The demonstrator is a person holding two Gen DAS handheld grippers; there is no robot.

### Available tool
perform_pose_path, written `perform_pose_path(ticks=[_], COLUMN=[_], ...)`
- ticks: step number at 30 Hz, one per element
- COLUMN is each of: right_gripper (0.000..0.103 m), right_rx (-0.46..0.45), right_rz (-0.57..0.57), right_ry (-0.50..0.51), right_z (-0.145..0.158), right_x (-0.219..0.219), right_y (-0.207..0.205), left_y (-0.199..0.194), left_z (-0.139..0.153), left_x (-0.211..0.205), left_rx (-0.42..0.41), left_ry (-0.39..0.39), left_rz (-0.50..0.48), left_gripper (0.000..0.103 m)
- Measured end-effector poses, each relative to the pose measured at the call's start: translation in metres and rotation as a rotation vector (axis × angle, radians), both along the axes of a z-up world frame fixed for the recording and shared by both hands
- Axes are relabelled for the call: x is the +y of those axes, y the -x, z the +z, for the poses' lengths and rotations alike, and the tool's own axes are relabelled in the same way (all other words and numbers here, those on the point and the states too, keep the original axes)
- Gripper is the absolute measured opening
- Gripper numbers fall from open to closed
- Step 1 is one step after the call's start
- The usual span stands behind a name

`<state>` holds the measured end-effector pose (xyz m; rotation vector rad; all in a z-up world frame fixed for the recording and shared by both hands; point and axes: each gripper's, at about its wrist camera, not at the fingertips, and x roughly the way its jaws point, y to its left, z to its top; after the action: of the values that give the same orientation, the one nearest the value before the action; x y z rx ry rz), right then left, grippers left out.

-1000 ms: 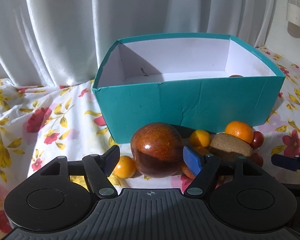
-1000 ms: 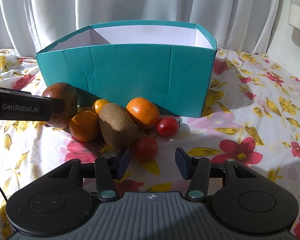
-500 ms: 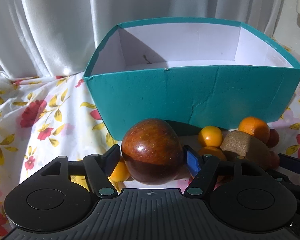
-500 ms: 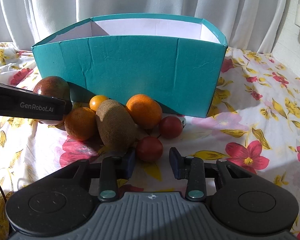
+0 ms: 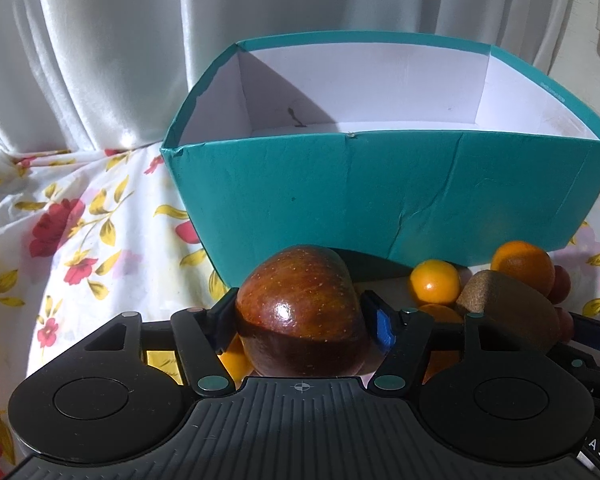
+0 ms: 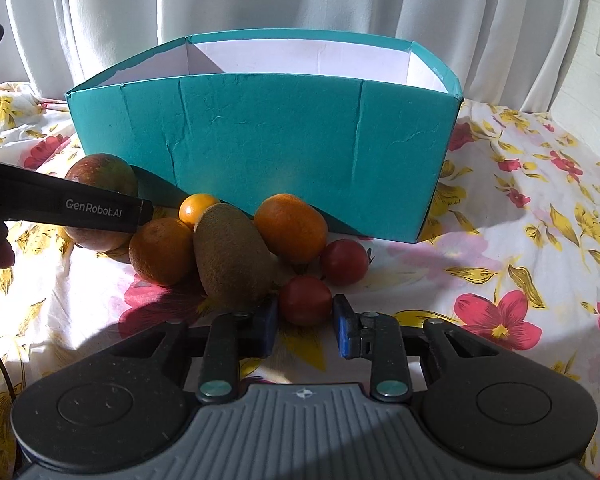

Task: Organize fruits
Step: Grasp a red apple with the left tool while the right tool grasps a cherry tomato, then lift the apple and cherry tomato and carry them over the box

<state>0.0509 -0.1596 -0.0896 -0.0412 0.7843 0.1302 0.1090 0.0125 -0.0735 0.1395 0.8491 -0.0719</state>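
Apple (image 5: 300, 312) sits between the left claw (image 5: 300, 320) fingers, which press its sides, just before the teal box (image 5: 380, 192) on the floral cloth (image 5: 80, 220). Right claw (image 6: 305, 326) stands narrowly parted around a red tomato (image 6: 305, 300), beside the kiwi (image 6: 232, 256) and oranges (image 6: 290, 226).

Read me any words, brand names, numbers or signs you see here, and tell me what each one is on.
"GenRobot.AI": white lettering on the side of the left gripper, seen in the right wrist view.
"AS": partial white letters on the dark device at the lower right edge of the left wrist view; the rest is cut off.
Small print on the teal box rim, right side: too small to read.
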Motion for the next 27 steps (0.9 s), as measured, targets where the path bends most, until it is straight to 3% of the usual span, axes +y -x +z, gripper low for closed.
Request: perform_pose_path(ticks=[8,27], right_gripper=[0.028,0.028], right_rx=[-0.002,0.001], right_rz=[-0.015,-0.057], right_ry=[0.007,-0.007], right_z=[0.002,0.013], right_x=[-0.003,-0.009], right_y=[0.003,0.011], left_y=[0.010,0.037], left_z=[0.003,0.021], left_x=[0.002,-0.002], left_rx=[0.023,-0.002], left_ry=[0.035,0.014], left_rz=[-0.012,-0.030], left_gripper=[0.069,0.069])
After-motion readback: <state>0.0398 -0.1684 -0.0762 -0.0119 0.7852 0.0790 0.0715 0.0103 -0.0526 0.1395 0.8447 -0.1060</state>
